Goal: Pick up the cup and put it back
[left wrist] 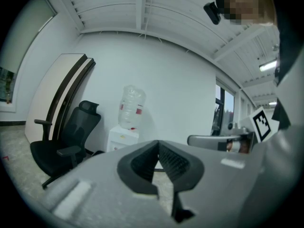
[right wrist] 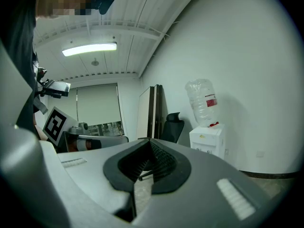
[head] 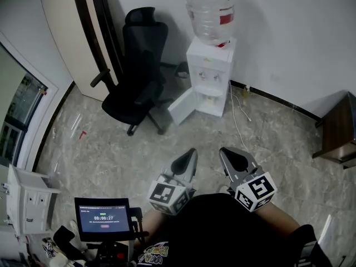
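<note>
Our left gripper (head: 191, 156) and right gripper (head: 227, 153) are held low in front of us, side by side, tips leaning toward each other. Each gripper's own view shows its jaws together with nothing between them: left (left wrist: 158, 148), right (right wrist: 149, 146).

We find no cup in any of the 3 views, so we cannot say which way it lies from either gripper, how it stands, or which hand is nearer to it.

Working down in size, the marble floor (head: 267, 149) carries everything. A black office chair (head: 136, 77) stands toward the floor's far left edge, beside leaning panels. Just to its right, against the far wall, is a white water dispenser (head: 208, 77). It is topped by 1 clear bottle (head: 209, 10), and its lower door (head: 181, 105) is swung open. Near the floor's near left corner, a small screen (head: 103, 216) sits beside us.

The dispenser lies almost dead ahead, well apart from both tips and about midway between them. It shows left of the left gripper's jaws (left wrist: 124, 137) and right of the right gripper's jaws (right wrist: 207, 139). Neither hand looks clearly nearer to it.

We judge that closed, empty jaws and an unseen cup fit 2 stages alike. The cup may be waiting somewhere out of view, or it may already be back in its place.
</note>
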